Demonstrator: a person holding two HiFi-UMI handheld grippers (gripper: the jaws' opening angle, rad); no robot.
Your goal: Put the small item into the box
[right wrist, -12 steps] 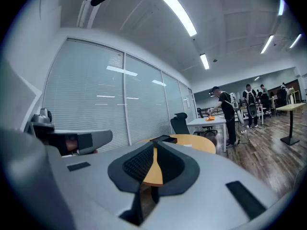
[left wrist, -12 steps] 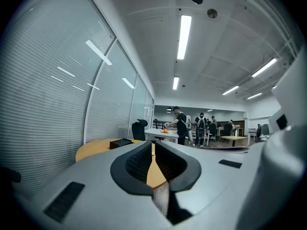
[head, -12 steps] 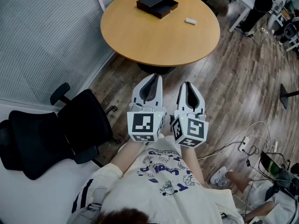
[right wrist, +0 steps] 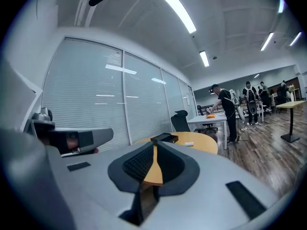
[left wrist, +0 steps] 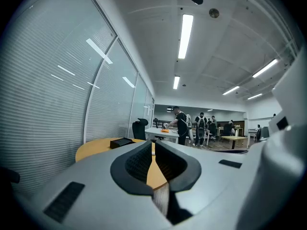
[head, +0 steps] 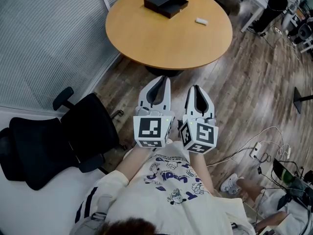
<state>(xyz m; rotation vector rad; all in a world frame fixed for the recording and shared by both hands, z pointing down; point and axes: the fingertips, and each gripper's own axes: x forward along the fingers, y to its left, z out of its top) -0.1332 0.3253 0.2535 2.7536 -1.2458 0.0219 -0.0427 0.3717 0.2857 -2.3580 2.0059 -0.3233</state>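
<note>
A round wooden table point(head: 161, 33) stands ahead of me. On its far side lies a black box point(head: 166, 3) with its lid beside it, also seen in the right gripper view as the box point(right wrist: 164, 138). A small white item point(head: 201, 21) lies on the table to the right of the box. My left gripper point(head: 160, 80) and right gripper point(head: 198, 89) are held side by side above the floor, short of the table's near edge. Both are shut with nothing between the jaws. They point level toward the table.
A black office chair point(head: 54, 141) stands to my left beside a glass partition with blinds point(head: 44, 38). Cables and a power strip point(head: 255, 151) lie on the wooden floor at the right. Several people stand at desks far behind the table point(left wrist: 187, 126).
</note>
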